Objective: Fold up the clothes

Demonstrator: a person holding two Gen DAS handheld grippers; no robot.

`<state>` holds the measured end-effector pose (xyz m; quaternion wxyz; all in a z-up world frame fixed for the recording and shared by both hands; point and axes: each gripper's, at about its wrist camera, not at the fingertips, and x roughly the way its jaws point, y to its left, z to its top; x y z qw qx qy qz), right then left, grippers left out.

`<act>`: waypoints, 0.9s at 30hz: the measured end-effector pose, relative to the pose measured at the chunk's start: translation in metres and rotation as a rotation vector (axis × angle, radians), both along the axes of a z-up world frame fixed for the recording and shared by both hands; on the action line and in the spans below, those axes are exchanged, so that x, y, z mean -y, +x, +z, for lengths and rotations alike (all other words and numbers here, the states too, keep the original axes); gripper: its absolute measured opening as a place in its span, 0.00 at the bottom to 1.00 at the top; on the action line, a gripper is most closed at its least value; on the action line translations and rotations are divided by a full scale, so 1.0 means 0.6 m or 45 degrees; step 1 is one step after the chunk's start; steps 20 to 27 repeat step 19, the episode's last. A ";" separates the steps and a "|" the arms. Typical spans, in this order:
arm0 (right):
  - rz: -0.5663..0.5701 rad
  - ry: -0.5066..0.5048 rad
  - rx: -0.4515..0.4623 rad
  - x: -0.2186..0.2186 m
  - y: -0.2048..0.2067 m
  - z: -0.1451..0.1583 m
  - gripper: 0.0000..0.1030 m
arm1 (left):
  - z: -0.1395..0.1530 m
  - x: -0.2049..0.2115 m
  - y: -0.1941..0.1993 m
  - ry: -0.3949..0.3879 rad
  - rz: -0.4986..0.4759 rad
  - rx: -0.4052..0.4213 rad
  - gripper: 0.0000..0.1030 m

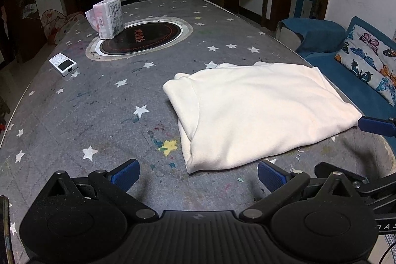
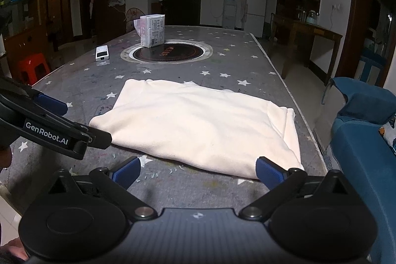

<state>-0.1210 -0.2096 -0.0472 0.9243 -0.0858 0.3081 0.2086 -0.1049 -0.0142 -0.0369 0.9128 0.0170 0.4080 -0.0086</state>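
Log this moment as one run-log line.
cloth: folded, flat on table | left gripper: open, empty | right gripper: open, empty, at cloth's near edge

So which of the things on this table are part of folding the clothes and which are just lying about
Part of the job:
- cream garment, folded flat
- left gripper, open, nothing in it
- right gripper, open, nothing in it

Just lying about:
- tissue pack, standing on the round hob
- small white device
- butterfly cushion on the blue sofa
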 end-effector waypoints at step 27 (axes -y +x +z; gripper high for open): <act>-0.005 0.026 -0.018 0.002 -0.002 -0.003 1.00 | -0.001 0.013 0.000 0.025 -0.022 0.000 1.00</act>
